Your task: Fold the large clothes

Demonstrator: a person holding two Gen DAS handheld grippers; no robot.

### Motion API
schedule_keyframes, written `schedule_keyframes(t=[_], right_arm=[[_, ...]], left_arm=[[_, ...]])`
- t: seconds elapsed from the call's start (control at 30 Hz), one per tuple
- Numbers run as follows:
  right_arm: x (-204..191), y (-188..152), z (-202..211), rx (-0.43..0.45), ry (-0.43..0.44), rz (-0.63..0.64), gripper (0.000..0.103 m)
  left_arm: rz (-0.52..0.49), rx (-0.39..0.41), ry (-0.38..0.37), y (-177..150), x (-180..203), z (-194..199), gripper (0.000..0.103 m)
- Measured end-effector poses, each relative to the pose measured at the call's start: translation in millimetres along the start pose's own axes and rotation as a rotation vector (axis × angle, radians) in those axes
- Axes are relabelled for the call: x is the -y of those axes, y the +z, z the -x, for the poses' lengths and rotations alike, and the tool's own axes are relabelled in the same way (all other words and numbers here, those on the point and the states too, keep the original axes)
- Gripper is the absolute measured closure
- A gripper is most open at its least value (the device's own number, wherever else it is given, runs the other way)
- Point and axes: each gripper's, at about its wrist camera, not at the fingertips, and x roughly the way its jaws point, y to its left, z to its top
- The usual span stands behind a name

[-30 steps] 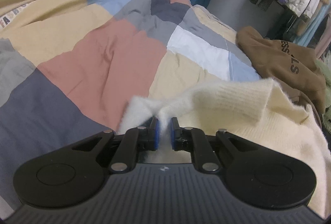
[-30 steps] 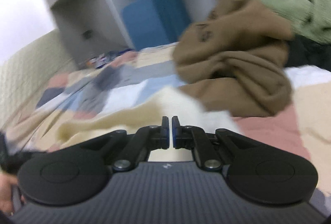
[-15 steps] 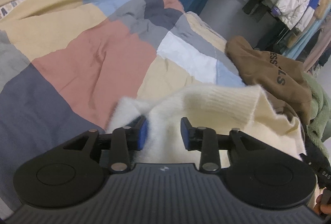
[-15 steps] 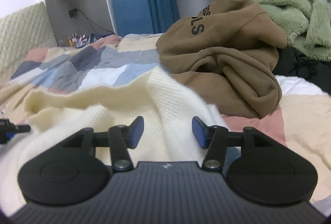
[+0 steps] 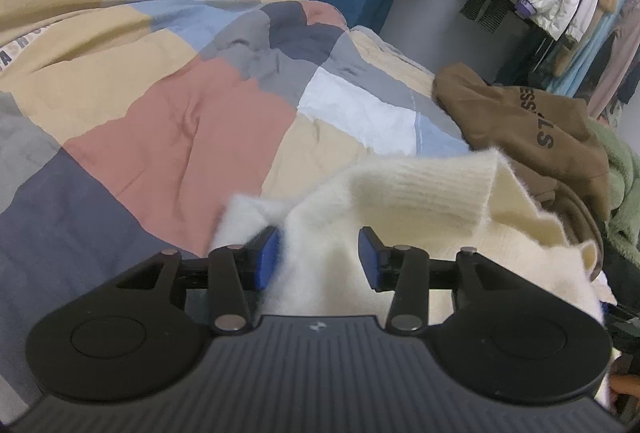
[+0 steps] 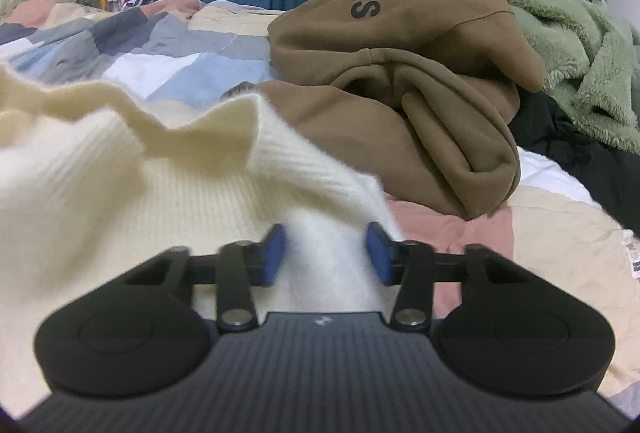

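Left gripper: the left gripper (image 5: 318, 253) was clenched on the cream sweater (image 5: 420, 193) a second ago; now its jaws are opening, and the knit lies loose between the blue pads (image 5: 269, 256), not pressed by them.
Right gripper: the right gripper (image 6: 326, 255) was also clenched a second ago, was then spread wide, and its jaws are closing again at this moment. A fluffy fold of the cream sweater (image 6: 120, 185) stands between them, but no pinch is seen yet (the picture is a little blurred here).
Sweater place: it is laid on the patchwork quilt (image 5: 180, 137), just beside the brown hoodie (image 5: 540, 129).
Meaning for the task: the carried edge is judged to be set down, and a new hold for the next fold seems to be sought on the right side.
Writing, hoodie: dark letters are printed on it; "LS" is read in the right view, "ESS" and "ST" in the left view.
Writing, quilt: some letters are printed at the left border, too small to be read.
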Motion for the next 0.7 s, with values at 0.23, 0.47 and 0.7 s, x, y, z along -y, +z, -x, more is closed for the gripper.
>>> schedule_keyframes(t=[0.23,0.47,0.7], right_arm=[[-2,11,15,0.049,0.010,0.033,0.087],[11,32,50,0.193,0.030,-0.023,0.088],[18,34,10,0.089,-0.007,-0.012,0.089]], left_arm=[[-0.059,-0.046,0.031,3,6,-22,0.056],[-0.062,0.060,0.000,9,7,-6,0.091],[-0.029,0.077,0.048,10,3,-11,0.091]])
